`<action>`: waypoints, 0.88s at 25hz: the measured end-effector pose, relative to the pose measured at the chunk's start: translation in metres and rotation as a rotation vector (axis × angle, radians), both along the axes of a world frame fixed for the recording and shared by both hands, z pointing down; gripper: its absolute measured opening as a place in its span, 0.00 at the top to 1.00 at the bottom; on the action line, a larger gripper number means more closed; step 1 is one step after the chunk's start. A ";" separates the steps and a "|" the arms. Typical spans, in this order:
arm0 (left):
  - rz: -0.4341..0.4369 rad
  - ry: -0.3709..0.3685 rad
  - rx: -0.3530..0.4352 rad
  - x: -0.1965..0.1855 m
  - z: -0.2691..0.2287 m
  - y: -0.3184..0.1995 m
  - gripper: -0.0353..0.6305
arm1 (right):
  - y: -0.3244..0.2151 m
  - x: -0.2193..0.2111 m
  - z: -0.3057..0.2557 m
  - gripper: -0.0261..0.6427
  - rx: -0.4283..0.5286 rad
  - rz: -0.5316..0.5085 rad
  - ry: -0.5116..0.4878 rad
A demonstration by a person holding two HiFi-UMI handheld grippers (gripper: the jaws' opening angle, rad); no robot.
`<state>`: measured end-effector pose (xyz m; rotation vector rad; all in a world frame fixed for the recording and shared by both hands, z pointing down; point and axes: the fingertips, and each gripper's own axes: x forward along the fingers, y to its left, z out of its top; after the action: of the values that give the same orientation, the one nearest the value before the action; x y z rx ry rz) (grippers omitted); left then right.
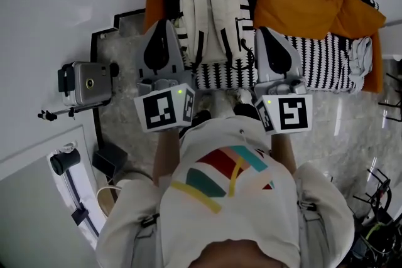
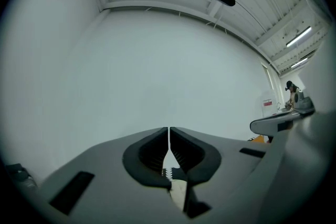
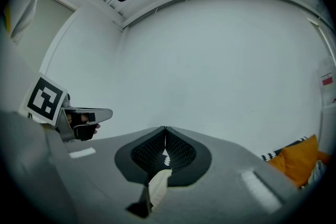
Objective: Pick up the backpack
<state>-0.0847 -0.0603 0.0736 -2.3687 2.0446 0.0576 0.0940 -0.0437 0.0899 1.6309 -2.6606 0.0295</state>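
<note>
you're at the approach step: your left tool (image 1: pixel 164 25) and right tool (image 1: pixel 264 31) are both closed tight on nothing. the backpack (image 1: pixel 210 22) lies flat on the patterned cover (image 1: pixel 326 72) at 12 o'clock, between them. next, open 1 tool and dip toward a strap.

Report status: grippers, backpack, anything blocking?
Left gripper shut, empty. Right gripper shut, empty. Backpack flat on striped blanket, untouched. Nothing blocking it.
</note>
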 end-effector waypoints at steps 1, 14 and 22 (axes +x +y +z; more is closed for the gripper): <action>-0.004 0.006 -0.008 -0.002 0.002 -0.001 0.91 | -0.001 0.000 0.002 0.95 -0.005 0.002 -0.002; 0.044 -0.035 -0.133 0.011 0.053 -0.020 0.91 | -0.019 0.001 0.050 0.95 -0.111 0.008 -0.011; 0.089 -0.047 -0.168 0.020 0.111 -0.070 0.91 | -0.066 -0.009 0.102 0.95 -0.109 -0.016 0.052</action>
<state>-0.0651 -0.1298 0.1850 -2.5299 1.9963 -0.1746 0.0854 -0.1098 0.1918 1.5560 -2.5843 0.1276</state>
